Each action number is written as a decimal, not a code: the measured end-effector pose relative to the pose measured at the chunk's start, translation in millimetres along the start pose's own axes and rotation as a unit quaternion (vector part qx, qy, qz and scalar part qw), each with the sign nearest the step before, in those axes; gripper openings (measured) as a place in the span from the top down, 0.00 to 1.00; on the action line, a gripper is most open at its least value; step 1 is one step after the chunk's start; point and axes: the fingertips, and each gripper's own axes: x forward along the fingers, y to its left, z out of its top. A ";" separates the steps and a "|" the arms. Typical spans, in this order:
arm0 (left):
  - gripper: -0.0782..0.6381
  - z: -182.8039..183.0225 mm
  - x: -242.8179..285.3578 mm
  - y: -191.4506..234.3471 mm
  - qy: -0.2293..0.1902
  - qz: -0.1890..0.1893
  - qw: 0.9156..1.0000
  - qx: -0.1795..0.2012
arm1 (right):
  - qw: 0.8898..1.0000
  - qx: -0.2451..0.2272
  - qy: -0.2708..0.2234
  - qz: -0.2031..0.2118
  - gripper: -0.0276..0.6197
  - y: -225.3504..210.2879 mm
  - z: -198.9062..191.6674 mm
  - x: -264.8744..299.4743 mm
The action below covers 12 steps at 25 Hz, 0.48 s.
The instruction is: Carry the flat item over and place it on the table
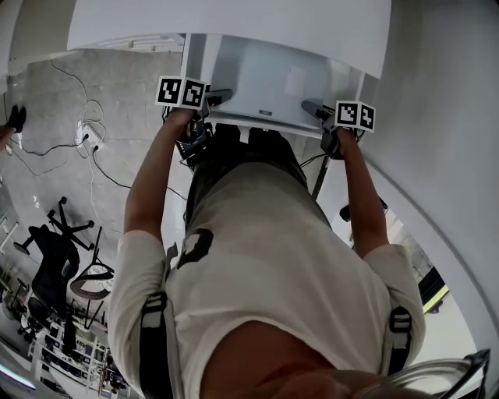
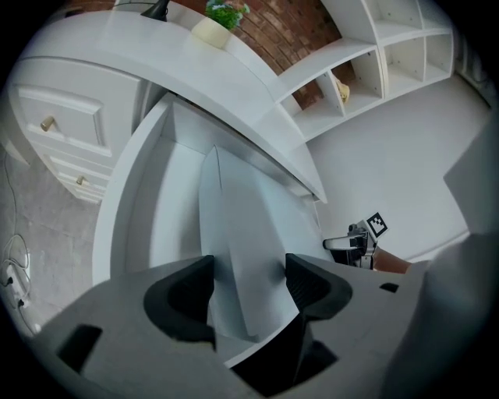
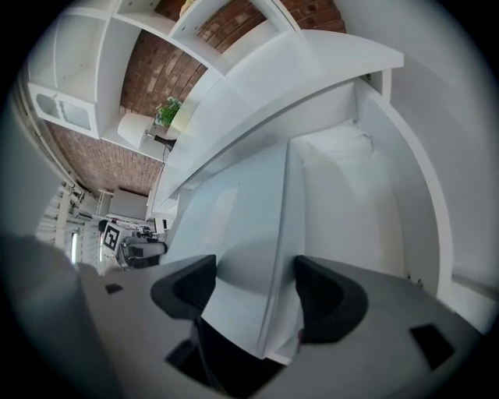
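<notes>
The flat item point(image 1: 269, 82) is a thin pale grey-white slab held level at chest height between both grippers. My left gripper point(image 1: 217, 97) grips its left edge and my right gripper point(image 1: 313, 107) its right edge. In the left gripper view the slab point(image 2: 242, 234) runs out from between the dark jaws, and the right gripper point(image 2: 351, 243) shows at its far side. In the right gripper view the slab point(image 3: 249, 226) sits between the jaws, with the left gripper point(image 3: 144, 249) beyond it. The white curved table point(image 1: 234, 23) lies just ahead, its edge over the slab's far end.
A black office chair point(image 1: 47, 265) and a power strip with cables point(image 1: 90, 140) are on the floor to the left. A potted plant point(image 2: 222, 19) stands on the table top. White drawers point(image 2: 62, 125) sit below it, and white shelves point(image 2: 374, 62) line a brick wall.
</notes>
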 end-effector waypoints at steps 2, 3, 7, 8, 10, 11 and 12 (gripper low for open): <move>0.47 2.0 -6.7 0.1 -0.010 0.000 1.000 -0.001 | 1.000 -0.003 0.002 0.002 0.45 6.6 0.0 -0.3; 0.47 0.5 -9.7 0.3 -0.013 -0.002 1.000 -0.002 | 1.000 -0.003 0.000 0.002 0.45 9.5 -1.6 -0.6; 0.47 -12.3 -24.4 1.1 -0.019 -0.015 1.000 -0.006 | 1.000 -0.015 -0.015 -0.005 0.45 26.3 -10.3 -6.2; 0.47 -15.2 -29.0 1.7 -0.020 -0.018 1.000 -0.006 | 1.000 -0.019 -0.018 -0.008 0.45 31.4 -12.6 -7.4; 0.47 -17.1 -38.6 1.3 -0.023 -0.022 0.999 -0.007 | 0.999 -0.025 -0.021 -0.011 0.45 41.1 -14.1 -10.3; 0.47 -16.6 -42.6 0.0 -0.023 -0.024 0.999 -0.007 | 0.999 -0.027 -0.023 -0.012 0.45 45.0 -13.2 -12.8; 0.47 -15.9 -45.4 -1.9 -0.023 -0.027 0.999 -0.007 | 0.999 -0.027 -0.025 -0.013 0.45 48.2 -12.1 -16.0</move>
